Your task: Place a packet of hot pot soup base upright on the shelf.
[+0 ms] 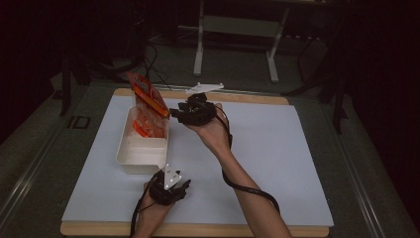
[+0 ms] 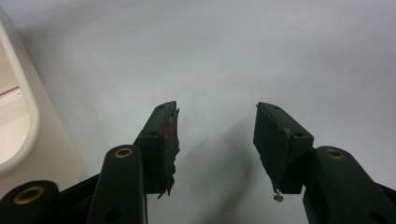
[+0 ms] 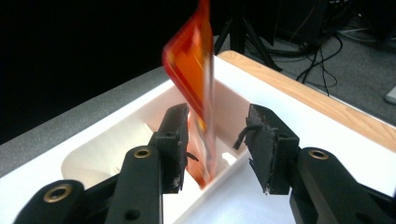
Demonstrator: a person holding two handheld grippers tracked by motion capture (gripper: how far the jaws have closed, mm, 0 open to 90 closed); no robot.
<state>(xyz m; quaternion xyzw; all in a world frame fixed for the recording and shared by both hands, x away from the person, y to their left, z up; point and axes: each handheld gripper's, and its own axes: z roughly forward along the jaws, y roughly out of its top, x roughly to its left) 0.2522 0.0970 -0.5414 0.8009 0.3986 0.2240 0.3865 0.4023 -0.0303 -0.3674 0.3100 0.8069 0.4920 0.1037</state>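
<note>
1. While your right gripper (image 1: 174, 112) sits at the far end of the white tray (image 1: 125, 157), its jaws stand apart in the right gripper view, gripping nothing.
2. The orange packet (image 3: 195, 84) stands on edge in the tray, tilted; its lower part lies between those jaws, near the left one. Contact cannot be confirmed.
3. Your left gripper (image 2: 217, 140) is wide open and empty, low over the white sheet (image 1: 277, 148), just beside the tray's near corner.
</note>
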